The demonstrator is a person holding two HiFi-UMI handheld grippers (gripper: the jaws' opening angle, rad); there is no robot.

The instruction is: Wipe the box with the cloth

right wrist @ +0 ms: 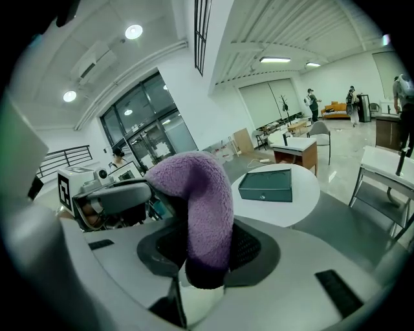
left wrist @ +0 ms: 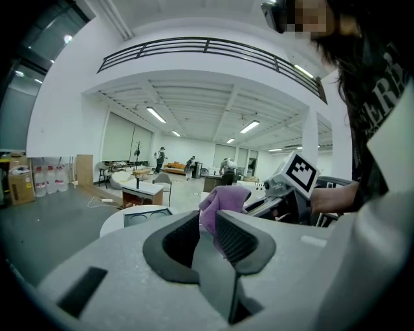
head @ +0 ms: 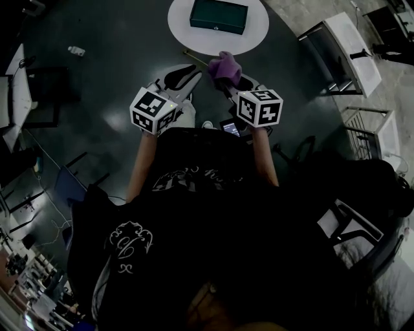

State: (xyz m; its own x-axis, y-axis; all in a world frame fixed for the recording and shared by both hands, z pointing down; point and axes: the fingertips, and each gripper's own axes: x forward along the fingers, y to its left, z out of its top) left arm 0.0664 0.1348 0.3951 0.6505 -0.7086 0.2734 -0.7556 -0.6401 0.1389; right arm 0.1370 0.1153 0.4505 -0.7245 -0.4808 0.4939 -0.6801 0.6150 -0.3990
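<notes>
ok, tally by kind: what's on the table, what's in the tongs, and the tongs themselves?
dark teal rectangular box: 1
purple fluffy cloth: 1
round white table: 1
tongs: 2 (left tongs open, right tongs shut on the cloth)
total: 5

The only readable letters stand on the person's black shirt: big white capitals, "ER", then a third letter cut off at the picture's edge. The curly white print on the shirt's front is too dark to read. The cubes on the left gripper and right gripper bear only black-and-white square patterns.
</notes>
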